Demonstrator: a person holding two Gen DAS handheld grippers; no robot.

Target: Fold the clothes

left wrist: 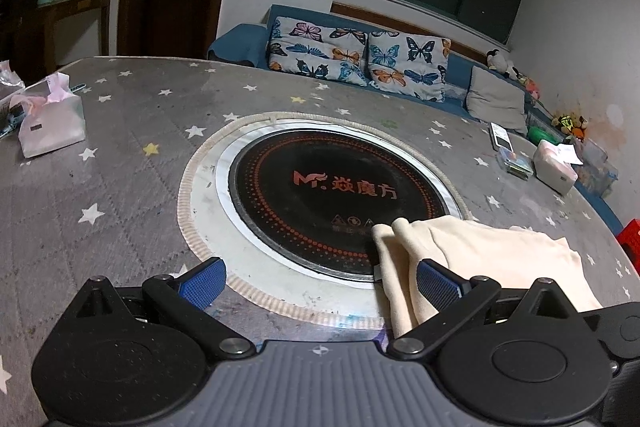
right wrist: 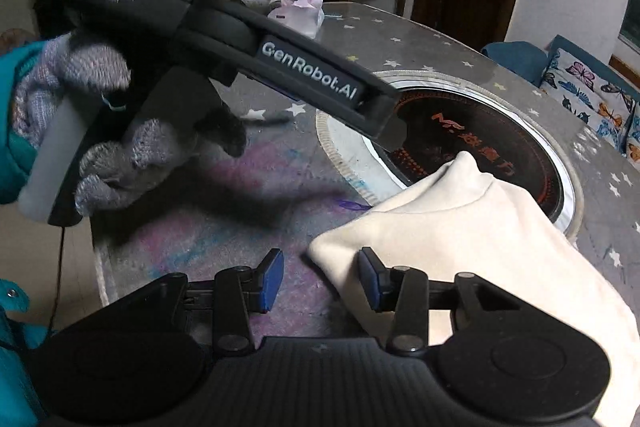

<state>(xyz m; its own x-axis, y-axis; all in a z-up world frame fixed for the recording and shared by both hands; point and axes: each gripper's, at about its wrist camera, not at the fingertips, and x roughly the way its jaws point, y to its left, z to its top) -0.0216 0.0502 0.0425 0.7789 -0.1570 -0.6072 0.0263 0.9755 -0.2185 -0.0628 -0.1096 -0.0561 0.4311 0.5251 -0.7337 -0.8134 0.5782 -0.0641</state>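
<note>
- Cream garment [right wrist: 460, 239] lies bunched on the star-printed table [left wrist: 120, 155], its far part draped over the rim of the round black cooktop [left wrist: 336, 199] set into the tabletop, its near part on the cloth toward the table's edge.
- It looks like soft, fleecy knit: light, limp, with no stiffness of its own. Lifted by one point it will likely sag and trail, so two holds well apart suit it better.
- A curved seam, perhaps a neckline or hood edge, shows in the right wrist view; I cannot tell which. That seamed edge is thicker and should give the pads more to bite than a single layer would.
- Fabric is not fragile, but it may slide on the smooth glass of the cooktop and drag on the table cover.
- Left gripper [left wrist: 320, 281] stands wide apart over the cooktop's near rim; its right-hand finger overlaps a fold of the garment in the picture, and nothing is clamped.
- Right gripper [right wrist: 322, 281] is partly apart with bare table between the pads; one pad sits just at the garment's near corner without pinching it.
- That near corner looks like the natural first hold.
- A gloved hand [right wrist: 116, 163] holds the left gripper's handle.
</note>
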